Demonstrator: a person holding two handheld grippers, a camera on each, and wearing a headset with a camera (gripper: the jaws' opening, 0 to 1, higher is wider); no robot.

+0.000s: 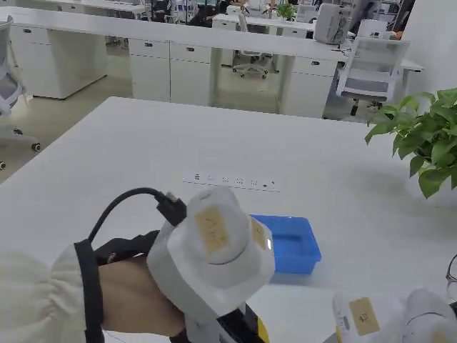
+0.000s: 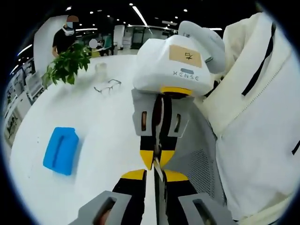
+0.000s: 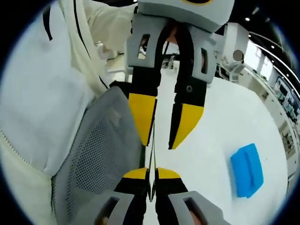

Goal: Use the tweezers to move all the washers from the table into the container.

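Pinching the tweezers [image 3: 152, 150] between jaws pressed tight together, the right claw [image 3: 151, 172] is pointing straight at the left claw [image 3: 159, 140], and the two are meeting tip to tip. The left claw's jaws are standing spread, one yellow tip on either side of the thin tweezers; whether they are touching the metal cannot be told.

In the head view, the blue container [image 1: 296, 246] is sitting open-side up on the white tabletop [image 1: 143, 157]. Its near left corner is hiding behind the white housing that the person's left hand [image 1: 136, 293] is gripping. Both claws are hovering on the person's side of the container, close to it but not over it.

A row of sockets [image 1: 230, 181] is lying flush in the tabletop just beyond the container. A leafy plant [image 1: 425, 139] is standing well off to the container's right. In the left gripper view, a pair of glasses [image 2: 108, 87] is resting on the tabletop between the container and the plant.
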